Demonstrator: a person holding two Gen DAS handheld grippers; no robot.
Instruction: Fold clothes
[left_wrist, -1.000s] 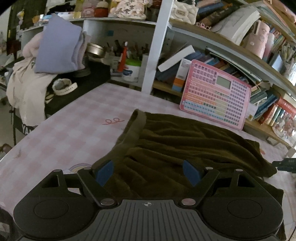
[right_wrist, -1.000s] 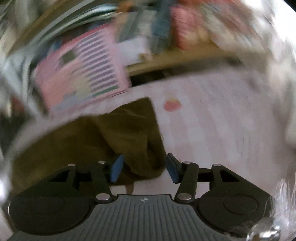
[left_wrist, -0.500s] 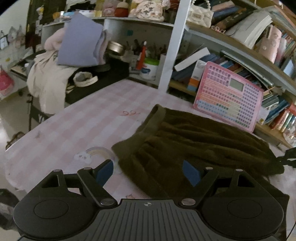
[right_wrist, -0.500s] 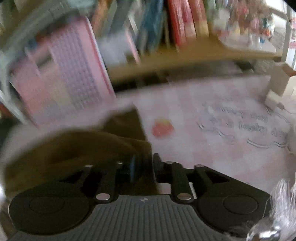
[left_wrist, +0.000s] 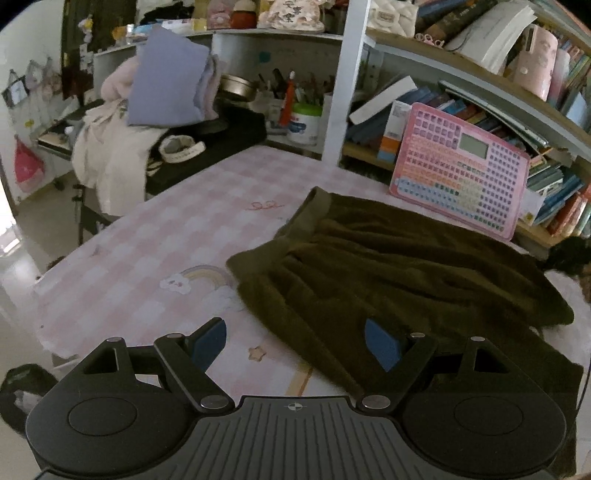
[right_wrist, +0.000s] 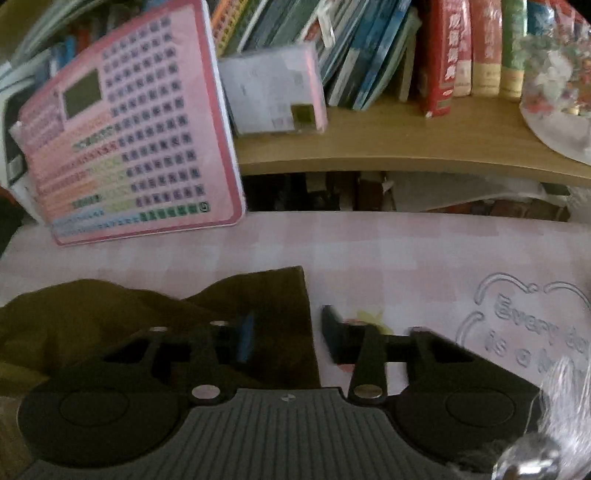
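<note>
one soft, limp olive garment (left_wrist: 388, 266) on table (left_wrist: 166, 236); likely light, floppy. best gripped at ribbed waistband (left_wrist: 306, 214) or corner (right_wrist: 291, 291). left gripper (left_wrist: 295, 341) wide, holding nothing; right gripper (right_wrist: 286, 334) parted over corner, clamping nothing.

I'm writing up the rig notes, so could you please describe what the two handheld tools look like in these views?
Both match. The left tool has a matte black body, a ribbed grey centre plate with a small crosshair mark, round discs either side, silver pivot screws on black linkage arms, and blue pads on its fingertips. The right tool looks the same, though only one blue pad shows. No cables or sleeves are clearly visible.
</note>
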